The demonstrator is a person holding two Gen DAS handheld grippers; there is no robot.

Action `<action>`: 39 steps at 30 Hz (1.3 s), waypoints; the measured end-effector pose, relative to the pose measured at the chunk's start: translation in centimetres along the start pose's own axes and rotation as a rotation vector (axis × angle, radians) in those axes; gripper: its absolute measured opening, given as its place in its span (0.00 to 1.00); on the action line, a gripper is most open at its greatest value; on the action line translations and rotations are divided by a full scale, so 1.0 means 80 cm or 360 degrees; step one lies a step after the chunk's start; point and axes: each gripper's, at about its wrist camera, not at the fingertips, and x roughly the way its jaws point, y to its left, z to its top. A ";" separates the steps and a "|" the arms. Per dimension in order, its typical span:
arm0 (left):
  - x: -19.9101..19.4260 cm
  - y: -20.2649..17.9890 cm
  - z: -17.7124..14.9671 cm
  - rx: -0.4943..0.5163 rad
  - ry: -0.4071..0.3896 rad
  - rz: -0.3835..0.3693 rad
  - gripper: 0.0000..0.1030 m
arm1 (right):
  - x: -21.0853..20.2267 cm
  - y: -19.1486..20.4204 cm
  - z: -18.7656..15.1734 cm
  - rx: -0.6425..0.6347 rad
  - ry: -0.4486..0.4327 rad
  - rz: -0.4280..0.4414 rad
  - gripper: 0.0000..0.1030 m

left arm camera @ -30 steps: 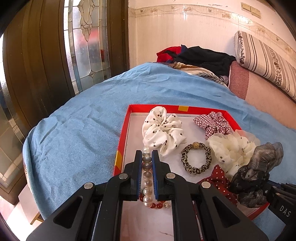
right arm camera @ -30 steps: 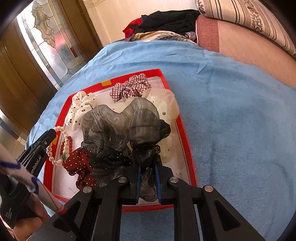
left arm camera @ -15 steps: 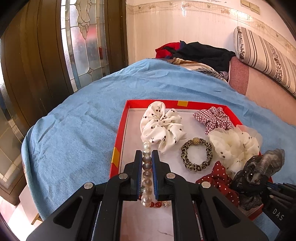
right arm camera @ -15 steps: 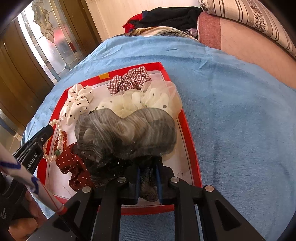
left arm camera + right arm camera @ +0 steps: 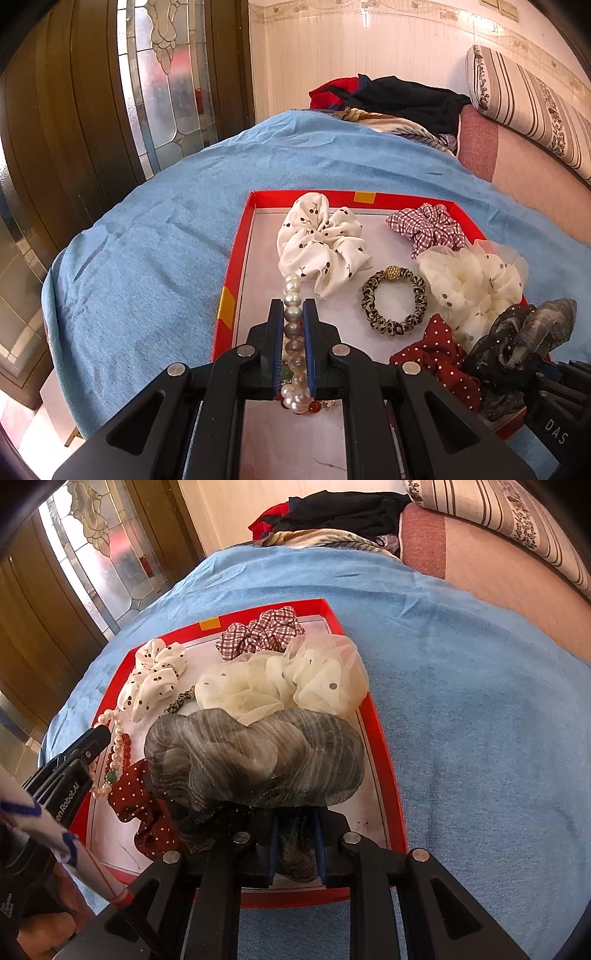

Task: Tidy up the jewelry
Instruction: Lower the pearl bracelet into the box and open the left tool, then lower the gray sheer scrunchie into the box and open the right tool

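A red tray (image 5: 236,254) lies on a blue bedspread. My left gripper (image 5: 293,314) is shut on a pearl bracelet (image 5: 291,291), held over the tray's left side; it also shows in the right wrist view (image 5: 116,734). My right gripper (image 5: 297,834) is shut on a grey-and-black scrunchie (image 5: 255,757), held over the tray's near right part; it also shows in the left wrist view (image 5: 524,339). In the tray lie a white cherry-print scrunchie (image 5: 321,243), a leopard hair tie (image 5: 393,301), a plaid scrunchie (image 5: 424,225), a cream sheer scrunchie (image 5: 472,280) and a red dotted scrunchie (image 5: 439,354).
Red beads (image 5: 125,746) lie under the pearls. A pile of clothes (image 5: 391,99) sits at the bed's far end, with a striped pillow (image 5: 524,103) to its right. A wooden door with stained glass (image 5: 162,74) stands to the left. Blue bedspread (image 5: 480,701) spreads right of the tray.
The grey scrunchie in my right gripper has tipped from upright to flat and lower over the tray. My left gripper has drawn back slightly, still holding the pearls.
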 end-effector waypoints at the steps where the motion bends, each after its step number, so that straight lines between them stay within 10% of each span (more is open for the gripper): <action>1: 0.001 0.000 0.000 0.0002 0.0006 -0.0001 0.09 | 0.000 0.000 0.000 -0.0002 0.0003 0.0000 0.19; 39: -0.002 -0.001 0.001 -0.0010 -0.0020 0.0015 0.35 | -0.032 -0.001 0.007 -0.0015 -0.0061 0.0030 0.33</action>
